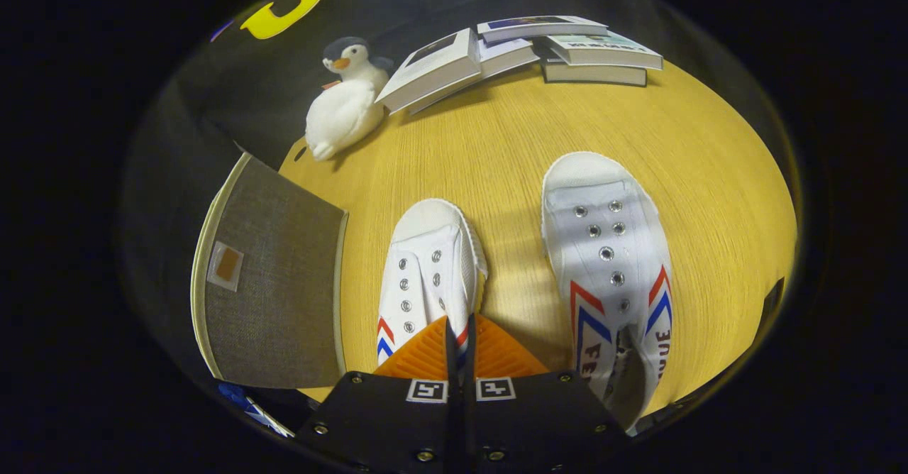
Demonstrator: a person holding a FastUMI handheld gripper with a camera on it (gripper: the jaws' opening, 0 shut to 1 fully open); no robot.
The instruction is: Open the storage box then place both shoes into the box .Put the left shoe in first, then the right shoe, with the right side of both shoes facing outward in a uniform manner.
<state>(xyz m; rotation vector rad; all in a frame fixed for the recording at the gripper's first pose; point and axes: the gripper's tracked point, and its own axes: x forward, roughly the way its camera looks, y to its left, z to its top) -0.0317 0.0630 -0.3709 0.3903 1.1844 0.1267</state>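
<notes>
Two white canvas shoes with red and blue chevrons lie on the wooden table, toes pointing away from me. My gripper [458,323] is shut on the left-hand shoe [425,261]. Its fingers pinch the right side wall near the heel, and a thin strip of the striped canvas shows between them. That shoe leans slightly. The right-hand shoe [610,261] lies flat just right of the fingers, apart from them. The grey fabric storage box [273,282] stands left of the held shoe, showing a flat grey panel with a cream rim and a small tag. Its inside is hidden.
A plush penguin [344,101] rests at the table's far left, beyond the box. Several books [525,52] lie spread and stacked along the far edge. Bare wooden table [511,147] lies between the shoes and the books.
</notes>
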